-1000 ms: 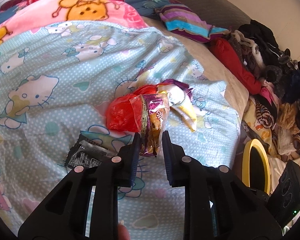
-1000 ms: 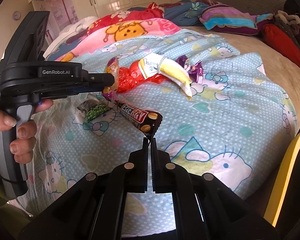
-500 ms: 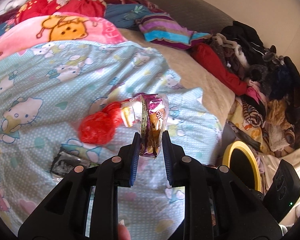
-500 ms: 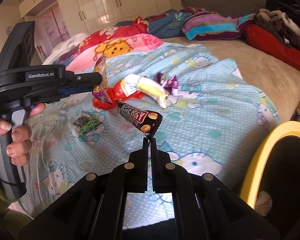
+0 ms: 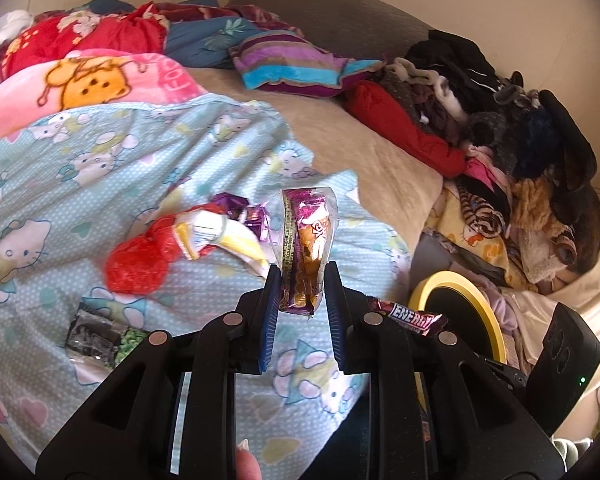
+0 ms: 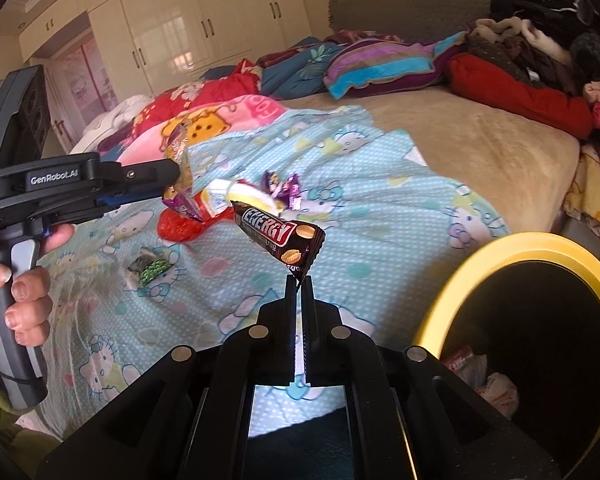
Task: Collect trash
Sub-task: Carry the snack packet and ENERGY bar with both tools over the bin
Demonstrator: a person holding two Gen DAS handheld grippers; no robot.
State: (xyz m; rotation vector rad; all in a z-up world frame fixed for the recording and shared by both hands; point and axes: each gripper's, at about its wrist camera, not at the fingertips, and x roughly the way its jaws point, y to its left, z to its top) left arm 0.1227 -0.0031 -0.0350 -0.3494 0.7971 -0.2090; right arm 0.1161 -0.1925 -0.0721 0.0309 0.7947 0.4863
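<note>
My left gripper [image 5: 301, 278] is shut on a purple and gold snack wrapper [image 5: 307, 240], held upright above the blue cartoon blanket [image 5: 100, 160]. My right gripper [image 6: 299, 282] is shut on the corner of a brown ENERGY bar wrapper [image 6: 282, 236], whose tip [image 5: 414, 317] also shows past my left fingers. On the blanket lie a red wrapper [image 5: 138, 264], a yellow and white wrapper [image 5: 224, 238], a small purple wrapper [image 5: 240, 208] and a black and green packet [image 5: 100, 336]. A yellow-rimmed black bin [image 6: 532, 320] stands beside the bed at the right, with some trash inside.
A person's hand [image 6: 16, 292] holds the left gripper's handle. Blankets and a striped pillow [image 5: 296, 64] lie at the head of the bed, and a heap of clothes [image 5: 520, 160] fills the right side. White wardrobes [image 6: 172, 32] line the far wall.
Both grippers rose and moved right toward the bin, each still holding its wrapper. The bin's yellow rim and dark inside now fill more of the right wrist view.
</note>
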